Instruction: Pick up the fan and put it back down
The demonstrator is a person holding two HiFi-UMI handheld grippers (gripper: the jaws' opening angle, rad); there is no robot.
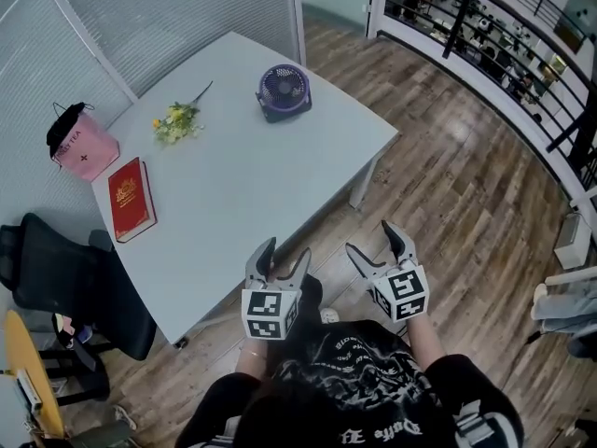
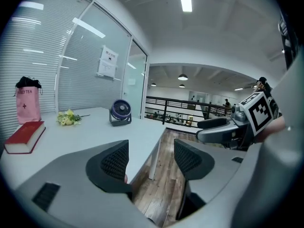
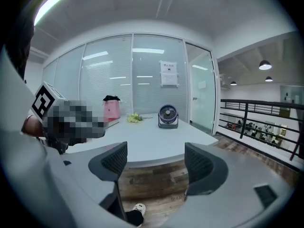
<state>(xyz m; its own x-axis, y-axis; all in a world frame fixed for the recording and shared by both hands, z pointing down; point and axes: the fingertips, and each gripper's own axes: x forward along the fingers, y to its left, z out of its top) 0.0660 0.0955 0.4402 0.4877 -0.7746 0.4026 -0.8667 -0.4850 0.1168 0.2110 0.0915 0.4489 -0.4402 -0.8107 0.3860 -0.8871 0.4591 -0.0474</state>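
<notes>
Two grippers, one in each hand, said the first; how do they stand?

Both empty, said the second. The left gripper (image 1: 287, 250) has its jaws apart, with nothing between them but floorboards and the table edge farther off. The right gripper (image 1: 371, 239) is the same, jaws spread wide on air. They hang side by side, near each other but not touching, just off the table's near long edge and over the wooden floor (image 1: 466, 185).

And the fan?

One fan (image 1: 284, 91), purple-blue, upright on its base near the far end of the one white table (image 1: 252, 185). It is well apart from both grippers, and nothing touches it.

What else is on the table?

Three things, all toward its left side. One red book (image 1: 131, 199) lies flat near the left edge. One small bunch of yellow flowers (image 1: 177, 122) lies between the book and the fan. One pink bag (image 1: 84, 145) with a black top stands at the left corner, just beyond the book.

And around the table?

One black chair (image 1: 65, 278) at its left end. One black railing (image 1: 485, 35) runs along the right of the floor, with a lower level beyond it. One glass wall with blinds stands behind the table, with one paper notice (image 3: 167, 73) fixed to it. One shoe (image 3: 137, 208) shows on the floor below the right gripper.
</notes>
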